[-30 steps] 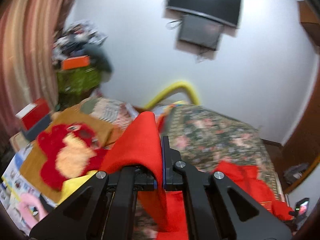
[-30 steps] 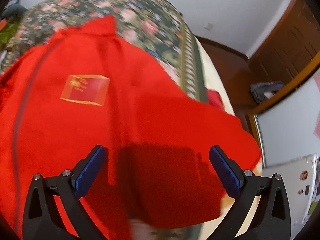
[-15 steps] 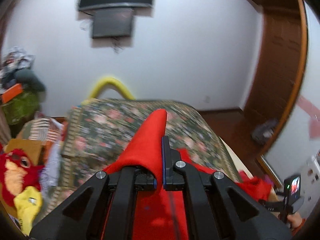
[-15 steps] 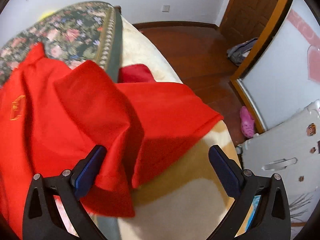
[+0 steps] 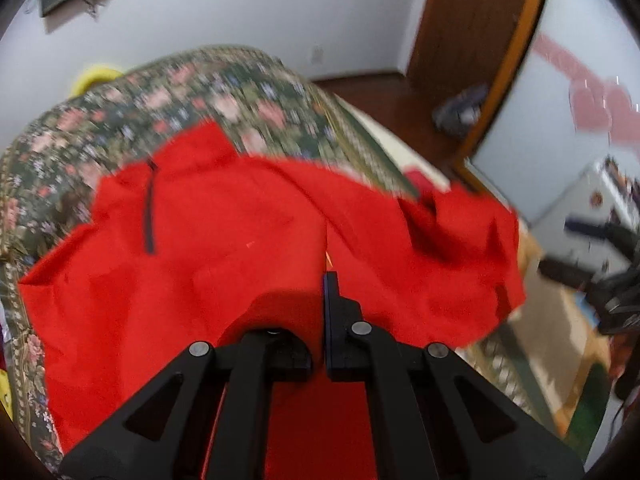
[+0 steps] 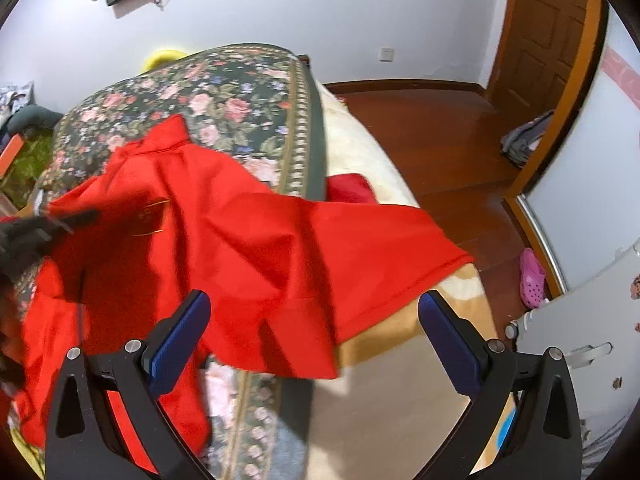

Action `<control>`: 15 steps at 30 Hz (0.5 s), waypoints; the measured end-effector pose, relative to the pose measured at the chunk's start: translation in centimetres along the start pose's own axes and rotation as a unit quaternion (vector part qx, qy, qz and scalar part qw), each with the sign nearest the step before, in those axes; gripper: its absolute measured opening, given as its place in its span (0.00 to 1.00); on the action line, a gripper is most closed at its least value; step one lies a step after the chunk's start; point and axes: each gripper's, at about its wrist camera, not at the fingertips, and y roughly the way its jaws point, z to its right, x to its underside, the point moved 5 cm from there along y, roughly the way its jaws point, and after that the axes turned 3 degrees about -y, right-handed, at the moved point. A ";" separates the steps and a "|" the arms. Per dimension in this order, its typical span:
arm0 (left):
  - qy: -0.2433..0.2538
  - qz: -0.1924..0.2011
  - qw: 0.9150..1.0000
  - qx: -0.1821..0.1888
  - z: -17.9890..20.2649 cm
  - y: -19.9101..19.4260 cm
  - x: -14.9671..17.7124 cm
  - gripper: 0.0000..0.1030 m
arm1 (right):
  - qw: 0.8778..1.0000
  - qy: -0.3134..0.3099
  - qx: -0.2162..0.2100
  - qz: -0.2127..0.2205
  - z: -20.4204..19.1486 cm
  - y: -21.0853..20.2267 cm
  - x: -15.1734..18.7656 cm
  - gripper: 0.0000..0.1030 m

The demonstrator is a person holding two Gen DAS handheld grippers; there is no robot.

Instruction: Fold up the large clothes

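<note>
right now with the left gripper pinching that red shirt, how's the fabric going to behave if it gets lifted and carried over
Probably floppy: the red shirt drapes in soft creases over the floral bedspread, so it should sag from the left gripper. Likely light, since one shut pinch holds a fold. The part overhanging the bed edge may trail or drag.

My right gripper [image 6: 314,336] hangs wide open over the bed, nothing between its blue pads [image 6: 180,340] | red garment [image 6: 248,248] lies rumpled across the floral bedspread [image 6: 224,96], one edge draped onto the cream blanket [image 6: 360,148] | my left gripper [image 6: 36,232], blurred, at the garment's left | pink shoe [image 6: 532,278] on the wooden floor [image 6: 440,136]
</note>
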 end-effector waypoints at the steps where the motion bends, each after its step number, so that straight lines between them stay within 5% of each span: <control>1: 0.005 -0.012 1.000 -0.001 0.1 0.4 0.5 0.03 | 1.000 -0.003 -0.004 0.000 -0.5 -0.1 0.1 1.00; 6: 0.018 -0.056 0.998 0.027 0.7 0.2 3.2 0.21 | 1.000 -0.022 -0.022 -0.001 -3.1 -0.6 0.3 1.00; 7: 0.022 -0.054 0.998 0.028 0.6 -0.4 3.6 0.26 | 0.999 -0.024 -0.028 -0.001 -3.6 -0.7 0.3 1.00; 9: 0.023 -0.040 0.999 0.025 0.0 -2.3 4.1 0.52 | 0.999 -0.026 -0.038 -0.001 -4.6 -0.9 0.2 1.00; 15: 0.006 0.008 1.000 -0.024 -5.5 -7.7 5.0 0.71 | 0.997 -0.031 -0.071 -0.006 -7.9 -0.8 -0.3 1.00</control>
